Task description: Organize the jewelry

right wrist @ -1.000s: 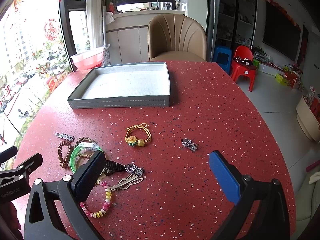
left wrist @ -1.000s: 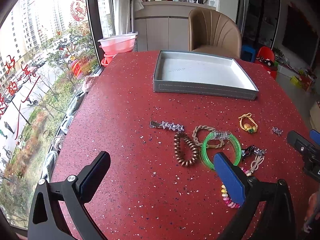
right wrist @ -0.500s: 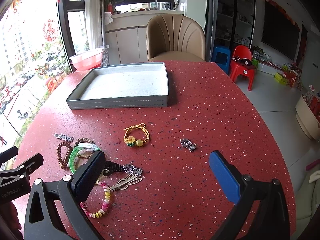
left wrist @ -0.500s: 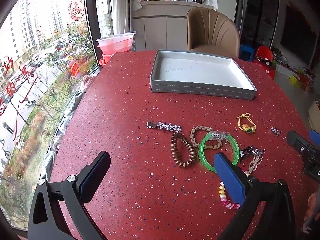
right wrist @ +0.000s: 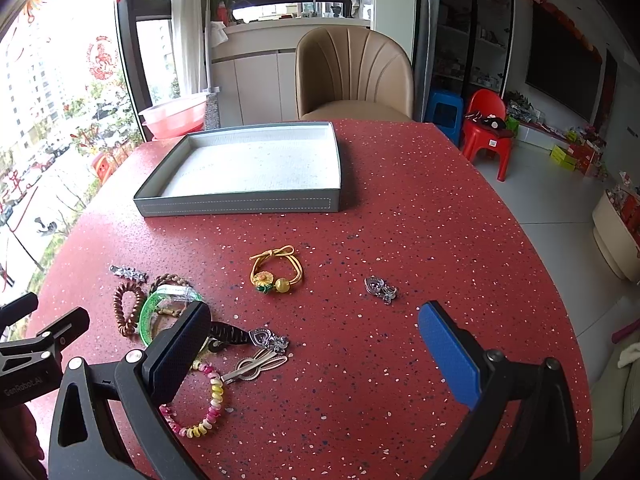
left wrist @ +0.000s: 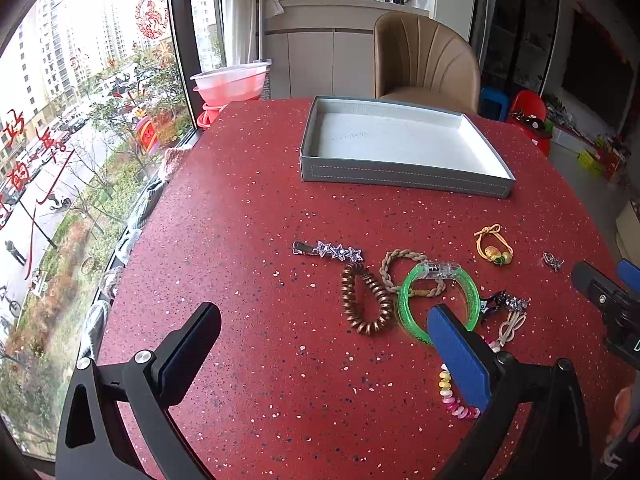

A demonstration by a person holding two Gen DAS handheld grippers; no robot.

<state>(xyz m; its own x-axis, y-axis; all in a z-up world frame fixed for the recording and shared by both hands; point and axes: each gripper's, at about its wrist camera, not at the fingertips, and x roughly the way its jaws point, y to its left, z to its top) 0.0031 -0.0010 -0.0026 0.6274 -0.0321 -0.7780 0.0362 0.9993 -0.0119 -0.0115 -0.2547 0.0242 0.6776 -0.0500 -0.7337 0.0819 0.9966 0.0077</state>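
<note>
Both grippers' fingers (left wrist: 460,350) (right wrist: 448,344) spread wide, holding nothing.

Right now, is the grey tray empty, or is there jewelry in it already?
Empty. The grey tray shows only its bare white lining in both views, and the green bangle and the other pieces lie on the red table.

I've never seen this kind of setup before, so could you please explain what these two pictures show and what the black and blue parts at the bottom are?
A person holds a two-fingered claw in each hand, with a camera on each looking along its fingers. One picture comes from the left claw, the other from the right claw. Both are open and hold nothing. On the red table stands an empty grey tray. Nearer lie loose pieces: a green bangle, a brown coil hair tie, a star hair clip and a yellow cord bracelet.
</note>
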